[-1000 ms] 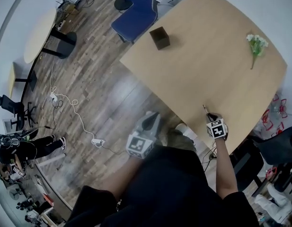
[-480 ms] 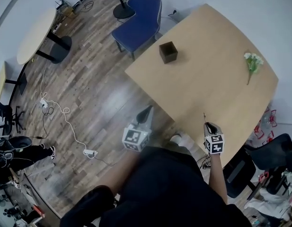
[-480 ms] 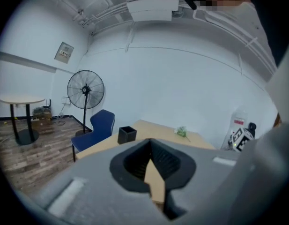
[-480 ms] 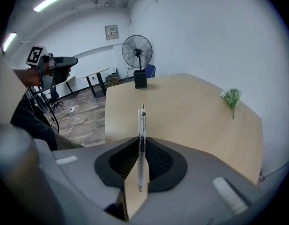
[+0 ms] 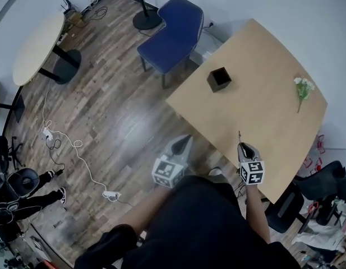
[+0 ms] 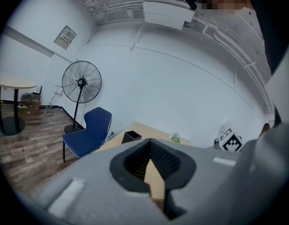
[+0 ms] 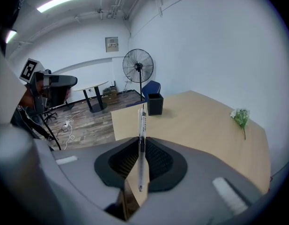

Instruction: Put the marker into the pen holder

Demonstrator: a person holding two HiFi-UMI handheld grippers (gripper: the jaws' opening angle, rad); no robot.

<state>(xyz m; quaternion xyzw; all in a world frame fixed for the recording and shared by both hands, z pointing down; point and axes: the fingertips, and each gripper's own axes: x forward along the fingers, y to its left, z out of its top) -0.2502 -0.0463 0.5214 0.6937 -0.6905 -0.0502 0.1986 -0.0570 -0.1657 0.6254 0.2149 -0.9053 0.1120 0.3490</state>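
Observation:
A slim white marker [image 7: 141,144] stands upright between the jaws of my right gripper [image 7: 141,159], which is shut on it. In the head view that gripper [image 5: 243,148] hangs over the near edge of the wooden table [image 5: 262,116], the marker [image 5: 240,137] pointing away. The black square pen holder [image 5: 220,79] stands far off near the table's left corner; it also shows in the right gripper view [image 7: 155,103]. My left gripper [image 5: 181,145] is off the table, over the floor, its jaws shut with nothing between them [image 6: 151,165].
A small bunch of white flowers [image 5: 303,88] lies at the table's far right. A blue chair [image 5: 173,28] stands beside the table's left corner, a floor fan [image 7: 138,67] behind it. A round table [image 5: 37,46] and floor cables [image 5: 72,150] lie to the left.
The head view has swung, so the table and pen holder sit further right and lower in the frame. Both grippers keep about the same places; the right one still holds the marker.

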